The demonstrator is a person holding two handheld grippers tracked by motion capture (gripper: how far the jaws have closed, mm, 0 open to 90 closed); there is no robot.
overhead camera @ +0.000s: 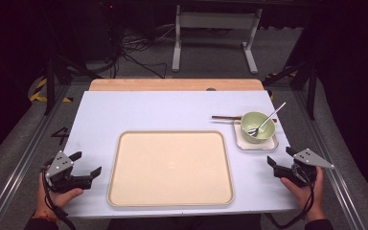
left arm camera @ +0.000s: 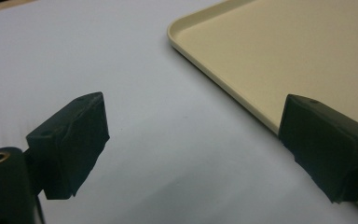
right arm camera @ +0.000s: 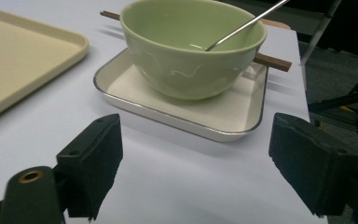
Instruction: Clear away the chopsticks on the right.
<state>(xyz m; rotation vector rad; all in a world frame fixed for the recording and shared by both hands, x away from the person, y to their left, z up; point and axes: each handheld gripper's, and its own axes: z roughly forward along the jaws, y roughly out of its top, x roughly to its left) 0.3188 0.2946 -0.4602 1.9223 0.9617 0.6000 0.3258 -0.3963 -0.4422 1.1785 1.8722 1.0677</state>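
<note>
right gripper [overhead camera: 279, 166]: near right table edge, jaws wide apart, nothing between them; looks set to reach for the dishes, my guess
left gripper [overhead camera: 85, 164]: near left edge, jaws wide apart, empty, just beside the tray's left rim
bowl [right arm camera: 192, 44]: green, upright, straight ahead of the right gripper and a little farther up the table; sits on the small plate
plate [right arm camera: 168, 109]: white, square, metal-look rim, near edge faces the right jaws; just right of the tray, not touching it
spoon [overhead camera: 268, 120]: metal, head in the bowl, handle leans up and away to the right
chopsticks [overhead camera: 225, 117]: brown, behind the bowl, long axis runs left-right across the table
nearer hand: right, clearly; left is well apart, tray between
tray [overhead camera: 115, 158]: beige, big, bare, middle of table
table [overhead camera: 124, 112]: pale blue-white top, wood strip at far edge
room: dark, grey floor, cables and a white metal frame beyond the table
</note>
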